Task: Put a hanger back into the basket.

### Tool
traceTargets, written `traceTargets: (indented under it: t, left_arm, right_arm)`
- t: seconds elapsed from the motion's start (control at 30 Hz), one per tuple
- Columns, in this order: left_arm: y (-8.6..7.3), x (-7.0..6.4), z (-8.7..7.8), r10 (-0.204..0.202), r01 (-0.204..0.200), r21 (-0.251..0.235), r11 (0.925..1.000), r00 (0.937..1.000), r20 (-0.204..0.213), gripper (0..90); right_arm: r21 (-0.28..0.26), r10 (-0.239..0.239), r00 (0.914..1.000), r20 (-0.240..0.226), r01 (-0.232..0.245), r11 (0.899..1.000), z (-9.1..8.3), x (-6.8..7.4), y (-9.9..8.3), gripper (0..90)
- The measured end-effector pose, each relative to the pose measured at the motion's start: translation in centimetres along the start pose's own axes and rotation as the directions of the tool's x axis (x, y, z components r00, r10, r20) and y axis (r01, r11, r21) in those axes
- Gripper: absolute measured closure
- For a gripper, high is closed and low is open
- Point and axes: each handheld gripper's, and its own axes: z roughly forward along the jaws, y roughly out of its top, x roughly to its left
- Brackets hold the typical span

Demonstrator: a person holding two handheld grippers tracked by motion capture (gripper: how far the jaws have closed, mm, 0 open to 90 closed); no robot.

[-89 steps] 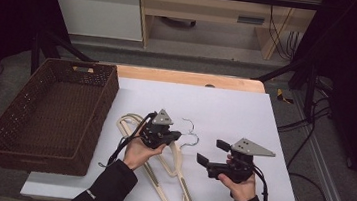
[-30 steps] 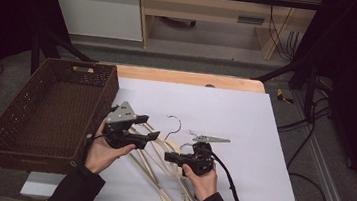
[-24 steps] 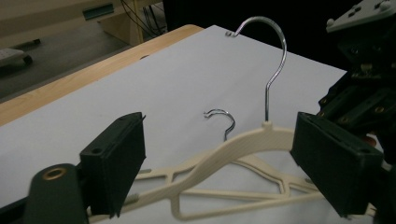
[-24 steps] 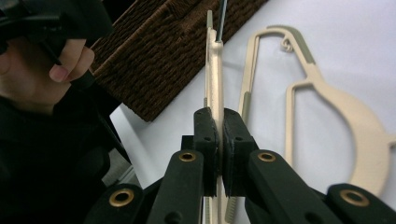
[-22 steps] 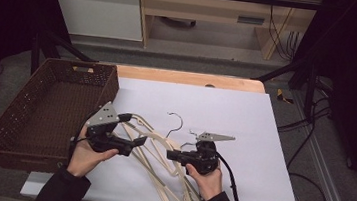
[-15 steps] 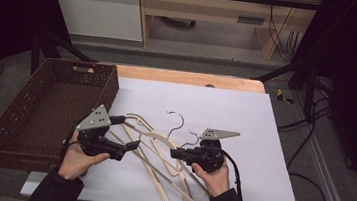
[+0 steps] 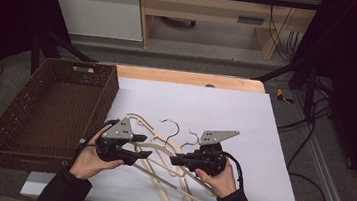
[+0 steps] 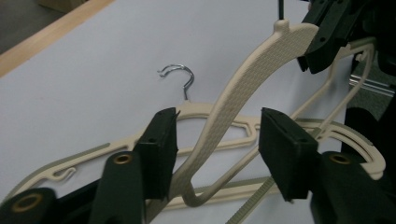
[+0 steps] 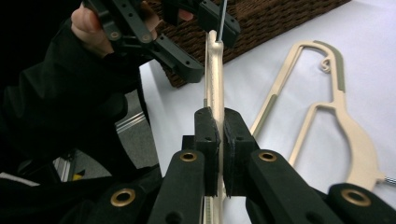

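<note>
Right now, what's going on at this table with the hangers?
A person is sorting a tangle of cream plastic hangers on a white table. The right hand-held gripper is clamped on the raised hanger. The left hand-held gripper has its jaws open around the same hanger's arm, not closed on it. Another hanger lies flat on the table, and the wicker basket sits to the left.

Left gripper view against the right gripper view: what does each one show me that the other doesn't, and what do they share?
Left gripper view: the left tool has its jaws open on either side of the raised hanger, and a metal hook lies on the white table. Right gripper view: the right tool is shut on that hanger's edge, with the wicker basket and the person's left hand beyond. Shared: the raised hanger and the white table.
</note>
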Motion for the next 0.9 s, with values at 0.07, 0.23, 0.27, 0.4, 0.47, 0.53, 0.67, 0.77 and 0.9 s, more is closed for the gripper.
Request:
traceTargets:
  t: [0.07, 0.23, 0.27, 0.4, 0.47, 0.53, 0.67, 0.77, 0.9]
  left_arm:
    - [0.0, 0.0, 0.1, 0.009, -0.009, 0.009, 0.9999, 0.9999, 0.014, 55.3]
    - [-0.1, 0.1, 0.1, 0.008, -0.009, 0.029, 0.9995, 0.9991, 0.042, 66.0]
    - [-0.1, 0.0, 0.1, 0.005, -0.007, 0.036, 0.9993, 0.9988, 0.048, 66.9]
    - [-0.2, -0.2, 0.1, 0.012, -0.016, 0.060, 0.9981, 0.9982, 0.060, 69.8]
    - [-0.3, -0.2, 0.1, 0.008, -0.012, 0.070, 0.9975, 0.9981, 0.061, 71.7]
    - [-0.3, -0.3, 0.1, 0.006, -0.011, 0.075, 0.9971, 0.9975, 0.071, 75.2]
    - [-0.3, -0.6, 0.1, -0.021, 0.015, 0.069, 0.9975, 0.9955, 0.092, 79.2]
    - [-0.3, -0.9, 0.1, -0.034, 0.026, 0.063, 0.9976, 0.9925, 0.118, 82.3]
    - [-0.4, -1.2, 0.1, -0.060, 0.055, 0.037, 0.9978, 0.9877, 0.144, 85.4]
  right_arm:
    - [0.010, -0.004, 0.9999, -0.010, 0.005, 1.000, 0.1, 0.1, 0.0, 86.9]
    - [0.026, -0.025, 0.9995, -0.020, 0.025, 0.999, 0.3, 0.2, -0.1, 86.9]
    - [0.031, -0.027, 0.9993, -0.025, 0.028, 0.999, 0.3, 0.1, -0.1, 86.9]
    - [0.046, -0.032, 0.9989, -0.035, 0.033, 0.998, 0.4, 0.0, -0.1, 86.6]
    - [0.053, -0.032, 0.9990, -0.029, 0.034, 0.998, 0.4, 0.0, -0.1, 85.2]
    - [0.049, -0.052, 0.9984, 0.020, 0.051, 0.997, 0.5, 0.0, -0.1, 81.7]
    - [0.034, -0.069, 0.9949, 0.073, 0.067, 0.997, 0.5, -0.1, -0.1, 76.0]
    - [0.017, -0.098, 0.9879, 0.120, 0.097, 0.995, 0.4, 0.0, -0.1, 68.5]
    - [-0.001, -0.123, 0.9797, 0.159, 0.124, 0.992, 0.3, 0.0, -0.1, 60.8]
